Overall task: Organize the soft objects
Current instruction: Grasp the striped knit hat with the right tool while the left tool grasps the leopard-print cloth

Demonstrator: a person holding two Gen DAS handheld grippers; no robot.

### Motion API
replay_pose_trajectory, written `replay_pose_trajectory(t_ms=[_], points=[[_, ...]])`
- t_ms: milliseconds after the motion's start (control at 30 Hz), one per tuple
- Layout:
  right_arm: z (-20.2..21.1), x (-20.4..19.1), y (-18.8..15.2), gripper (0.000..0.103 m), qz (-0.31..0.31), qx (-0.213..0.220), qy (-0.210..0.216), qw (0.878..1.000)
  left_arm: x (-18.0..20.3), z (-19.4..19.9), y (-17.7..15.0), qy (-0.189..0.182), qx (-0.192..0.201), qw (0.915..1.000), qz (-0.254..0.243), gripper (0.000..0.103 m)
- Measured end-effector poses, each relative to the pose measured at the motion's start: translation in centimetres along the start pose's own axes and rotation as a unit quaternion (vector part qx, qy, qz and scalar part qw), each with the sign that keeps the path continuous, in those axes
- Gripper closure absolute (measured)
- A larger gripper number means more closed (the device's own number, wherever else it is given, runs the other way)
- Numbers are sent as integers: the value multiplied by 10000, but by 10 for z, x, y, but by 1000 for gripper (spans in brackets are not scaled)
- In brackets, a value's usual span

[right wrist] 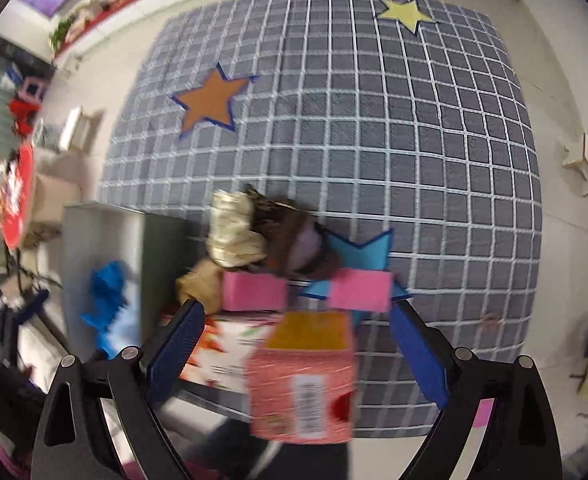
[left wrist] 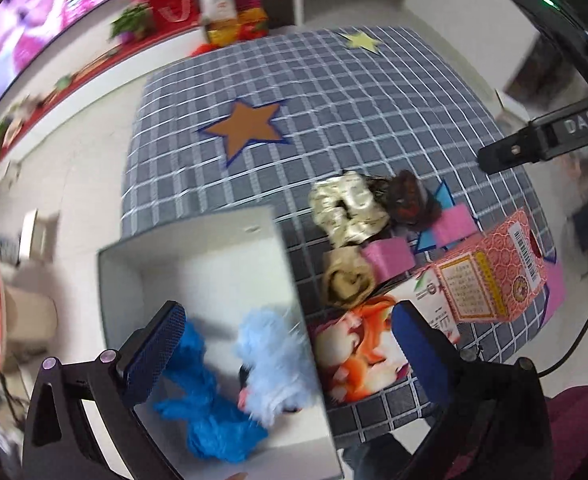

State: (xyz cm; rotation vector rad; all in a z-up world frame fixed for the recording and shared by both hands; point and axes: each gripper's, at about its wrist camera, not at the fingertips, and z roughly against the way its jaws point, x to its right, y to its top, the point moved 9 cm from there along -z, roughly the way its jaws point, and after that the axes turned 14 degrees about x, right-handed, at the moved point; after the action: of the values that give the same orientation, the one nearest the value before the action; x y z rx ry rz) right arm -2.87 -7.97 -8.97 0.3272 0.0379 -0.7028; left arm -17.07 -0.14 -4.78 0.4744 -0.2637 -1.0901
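A white box at the near left edge of the checked table holds a blue plush toy and a pale blue furry toy. My left gripper is open above them, empty. On the table beside the box lie a cream satin scrunchie, a dark brown one and a tan one. My right gripper is open above a pink carton. The scrunchies and the white box also show in the right wrist view.
Two pink sponge blocks, a pink patterned carton and a cartoon-printed box crowd the near table. Orange star and yellow star patches mark the cloth. The right gripper's tip shows at the right.
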Motion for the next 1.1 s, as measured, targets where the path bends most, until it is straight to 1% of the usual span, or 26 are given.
replay_pose_trajectory(t_ms=[100, 133, 200, 267, 400, 467, 500, 533, 567, 600, 633, 667, 733, 767, 833, 933, 1000, 1033, 1100], points=[[-28, 8, -1, 9, 377, -454, 90, 9982, 20, -28, 15, 44, -250, 9981, -566, 0], [-38, 8, -2, 9, 488, -595, 143, 9969, 23, -35, 17, 66, -317, 9971, -685, 0], [-62, 8, -6, 9, 750, -907, 232, 9928, 31, -56, 24, 102, -482, 9939, -990, 0], [-82, 7, -10, 9, 958, -1131, 304, 9885, 37, -77, 28, 89, -679, 9902, -1215, 0], [-122, 4, -21, 9, 1202, -1673, 580, 9768, 45, -109, 30, 70, -1051, 9841, -1427, 0], [-135, 6, -22, 9, 1232, -1788, 627, 9741, 49, -124, 29, 45, -1249, 9814, -1455, 0], [-142, 6, -22, 9, 1220, -1825, 726, 9729, 51, -130, 29, 40, -1306, 9806, -1463, 0], [-145, 5, -21, 9, 1175, -1843, 836, 9722, 53, -135, 30, 25, -1368, 9797, -1465, 0], [-148, 4, -20, 11, 1109, -1841, 938, 9721, 55, -140, 29, 13, -1438, 9789, -1451, 0], [-150, 4, -18, 31, 1026, -1809, 1049, 9725, 57, -145, 29, 2, -1520, 9781, -1420, 0], [-150, 2, -18, 46, 915, -1816, 1215, 9716, 58, -148, 30, -6, -1561, 9778, -1396, 0], [-150, 3, -19, 46, 802, -1844, 1314, 9707, 60, -152, 31, -12, -1600, 9777, -1362, 0], [-148, 8, -19, 58, 661, -1766, 1371, 9725, 62, -160, 32, -12, -1704, 9763, -1331, 0], [-146, 12, -18, 58, 592, -1720, 1405, 9732, 63, -164, 32, -16, -1753, 9759, -1302, 0], [-138, 25, -11, 60, 413, -1431, 1373, 9793, 64, -171, 32, -39, -1860, 9752, -1201, 0], [-129, 60, 5, 61, 17, -1052, 1096, 9884, 64, -185, 29, -91, -2100, 9731, -944, 0], [-124, 85, 18, 62, -305, -841, 916, 9918, 64, -196, 26, -65, -2221, 9718, -791, 0], [-121, 98, 22, 62, -436, -754, 823, 9928, 63, -204, 27, -20, -2264, 9715, -702, 0], [-118, 122, 32, 62, -667, -602, 639, 9939, 60, -214, 33, 65, -2214, 9732, -617, 0]])
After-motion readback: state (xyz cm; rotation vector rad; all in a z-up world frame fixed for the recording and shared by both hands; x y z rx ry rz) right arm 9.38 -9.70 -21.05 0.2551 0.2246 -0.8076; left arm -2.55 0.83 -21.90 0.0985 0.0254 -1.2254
